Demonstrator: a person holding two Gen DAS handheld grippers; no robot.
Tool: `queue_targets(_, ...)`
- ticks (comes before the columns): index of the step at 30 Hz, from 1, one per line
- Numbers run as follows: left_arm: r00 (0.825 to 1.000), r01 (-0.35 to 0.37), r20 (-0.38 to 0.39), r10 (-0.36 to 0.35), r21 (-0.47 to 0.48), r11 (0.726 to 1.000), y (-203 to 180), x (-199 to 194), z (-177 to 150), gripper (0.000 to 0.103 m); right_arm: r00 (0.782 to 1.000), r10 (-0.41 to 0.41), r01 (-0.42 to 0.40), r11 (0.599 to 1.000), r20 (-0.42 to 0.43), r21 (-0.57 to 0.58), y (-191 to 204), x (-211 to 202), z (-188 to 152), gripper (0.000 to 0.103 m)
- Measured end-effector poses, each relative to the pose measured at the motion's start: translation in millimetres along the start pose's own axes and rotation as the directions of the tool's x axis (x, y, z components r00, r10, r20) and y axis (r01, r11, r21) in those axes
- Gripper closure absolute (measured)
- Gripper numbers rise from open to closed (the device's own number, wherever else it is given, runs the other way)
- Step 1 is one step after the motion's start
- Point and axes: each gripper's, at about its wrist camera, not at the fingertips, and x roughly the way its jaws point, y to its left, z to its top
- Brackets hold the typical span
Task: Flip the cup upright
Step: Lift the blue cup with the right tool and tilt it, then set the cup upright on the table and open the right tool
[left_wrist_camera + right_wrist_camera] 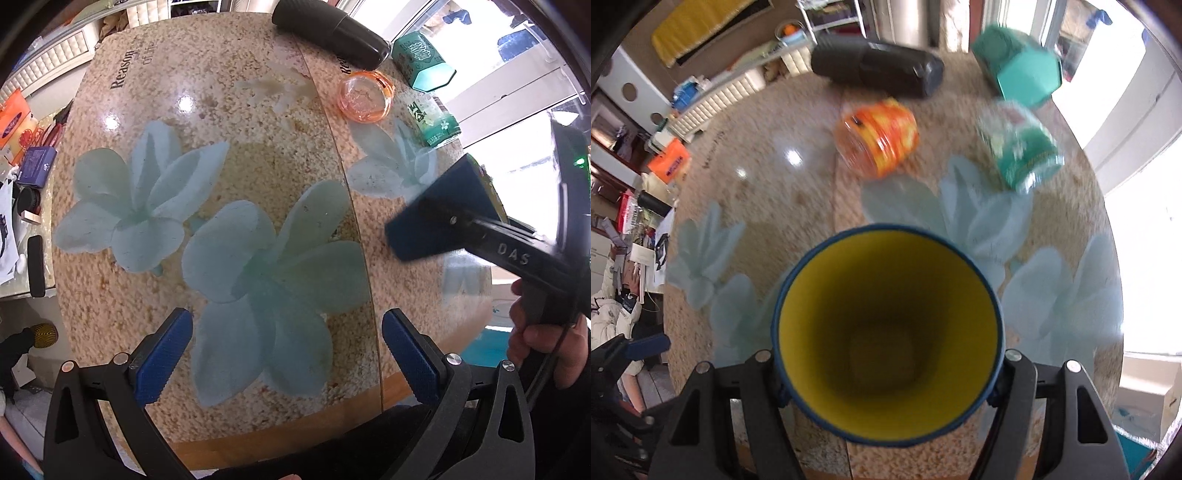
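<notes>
The cup (886, 332) is dark blue outside and yellow inside. My right gripper (886, 373) is shut on it, and its open mouth faces the right wrist camera. In the left wrist view the cup (443, 210) hangs above the right side of the table, tilted, held by the right gripper (454, 221). My left gripper (286, 354) is open and empty, low over the near edge of the table (258, 155).
An orange glass jar (365, 95), a black cylinder (328, 31) lying down, a green box (423, 61) and a green can (436, 123) lie at the far right of the flower-patterned table. Cluttered shelves stand left of it.
</notes>
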Motion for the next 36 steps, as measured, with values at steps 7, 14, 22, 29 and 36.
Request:
queue_targets(7, 0.999, -0.041, 0.035, 0.041, 0.004, 0.999, -1, -7, 1, 0.000, 0.992, -0.030, 0.042, 0.994, 0.119, -0.099, 15, -13, 7, 0.033)
queue_targets(14, 0.997, -0.071, 0.045, 0.070, 0.009, 0.997, -2, -8, -2, 0.000, 0.988, -0.058, 0.077, 0.988, 0.145, -0.134, 25, 1, -2, 0.033)
queue_targets(22, 0.995, -0.093, 0.027, 0.093, 0.018, 0.995, -3, -5, -7, 0.000, 0.985, -0.073, 0.101, 0.978, 0.155, -0.180, 30, 4, -17, 0.033)
queue_targets(29, 0.994, -0.103, 0.032, 0.102, 0.025, 0.994, -3, -6, -9, 0.000, 0.989, -0.048, 0.071, 0.984, 0.143, -0.165, 30, 5, -18, 0.024)
queue_targets(36, 0.992, -0.108, 0.066, 0.106, 0.032, 0.994, -3, -16, -8, 0.000, 0.991, -0.012, 0.032, 0.989, 0.137, -0.147, 32, -7, -18, 0.000)
